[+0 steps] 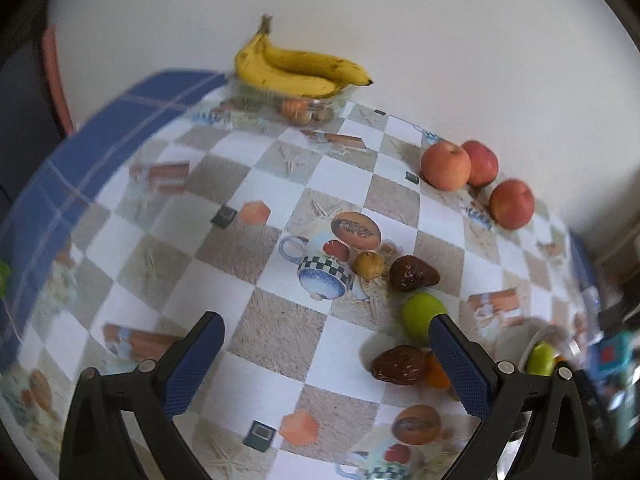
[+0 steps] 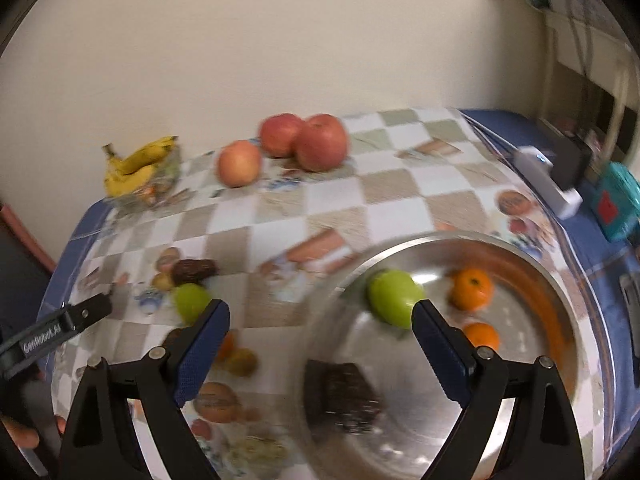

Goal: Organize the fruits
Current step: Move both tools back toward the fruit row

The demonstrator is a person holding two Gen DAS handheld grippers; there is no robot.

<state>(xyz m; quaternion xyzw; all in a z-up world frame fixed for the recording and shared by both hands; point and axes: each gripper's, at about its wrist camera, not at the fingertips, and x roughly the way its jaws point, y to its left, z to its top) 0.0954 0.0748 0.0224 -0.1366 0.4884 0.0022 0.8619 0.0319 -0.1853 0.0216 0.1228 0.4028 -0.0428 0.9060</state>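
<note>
My left gripper (image 1: 326, 338) is open and empty above the chequered tablecloth (image 1: 280, 332). Near its right finger lie a green fruit (image 1: 420, 314), two brown fruits (image 1: 412, 273) (image 1: 398, 365), a small orange (image 1: 436, 372) and a small yellowish fruit (image 1: 369, 265). My right gripper (image 2: 320, 320) is open and empty over the rim of a steel bowl (image 2: 532, 280). The bowl holds a green fruit (image 2: 394, 298), two oranges (image 2: 472, 289) (image 2: 482, 336) and a dark brown fruit (image 2: 344, 396). Three apples (image 2: 280, 148) sit by the wall.
Bananas (image 1: 296, 68) lie on a glass dish (image 1: 320, 100) at the far table corner by the wall. A white box (image 2: 548, 184) and a teal object (image 2: 616, 204) stand at the table's right edge. The left gripper's finger (image 2: 84, 314) shows at the left of the right wrist view.
</note>
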